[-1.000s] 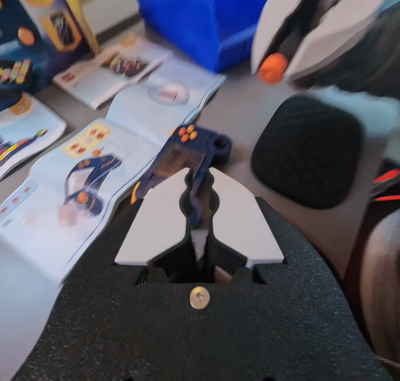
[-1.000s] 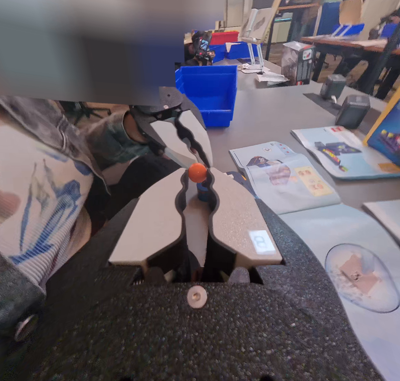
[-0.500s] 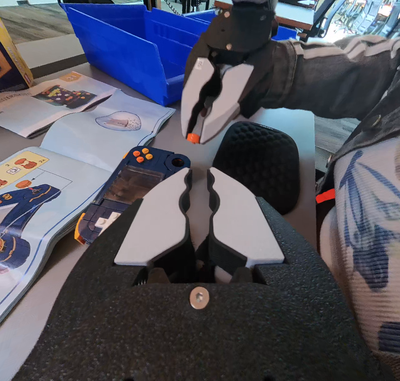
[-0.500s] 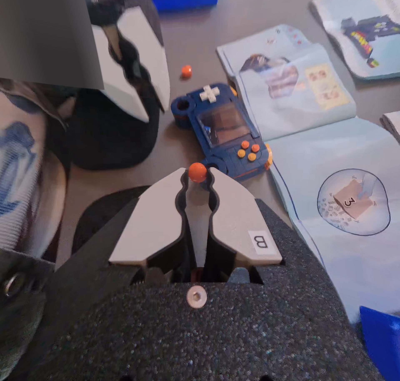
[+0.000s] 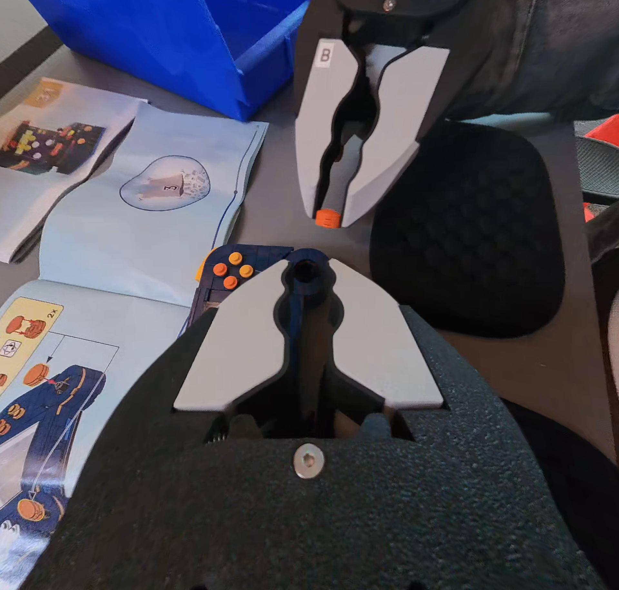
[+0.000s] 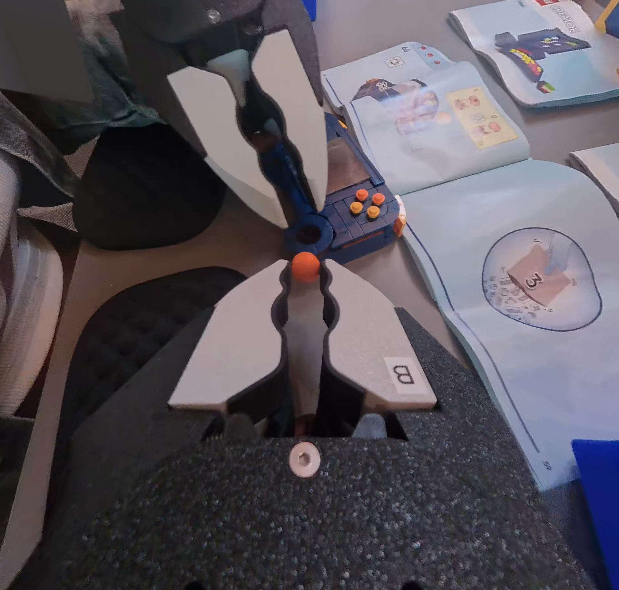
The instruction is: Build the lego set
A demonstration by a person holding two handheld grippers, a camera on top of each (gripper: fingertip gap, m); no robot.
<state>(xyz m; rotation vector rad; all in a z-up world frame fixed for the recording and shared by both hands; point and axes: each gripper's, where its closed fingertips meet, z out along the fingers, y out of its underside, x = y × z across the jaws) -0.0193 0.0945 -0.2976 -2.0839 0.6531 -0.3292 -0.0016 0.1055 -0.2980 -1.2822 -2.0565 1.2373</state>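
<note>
A navy lego handheld console [image 6: 355, 219] with small orange and yellow round buttons lies on the grey table, next to an open instruction booklet [image 6: 502, 272]. My left gripper [image 5: 308, 269] is shut on the console's edge by its round corner socket [image 5: 306, 271]; it also shows from the front in the right wrist view [image 6: 301, 214]. My right gripper [image 6: 305, 266] is shut on a small orange round piece [image 6: 305, 267] and holds it just in front of the socket [image 6: 310, 232]. In the left wrist view the right gripper [image 5: 328, 219] points down with the orange piece [image 5: 327, 218] at its tip.
A blue bin [image 5: 167, 38] stands behind the booklet. A black mesh pad [image 5: 469, 225] lies right of the console. A second booklet [image 6: 542, 48] lies at the back. A person's sleeve and patterned clothing fill the side nearest the table edge. Only a small space, under 4 cm, lies between the two pairs of fingers.
My left gripper was empty and off the console half a second ago; now it has closed on the console by the socket. My right gripper has brought the orange piece closer to the socket.
</note>
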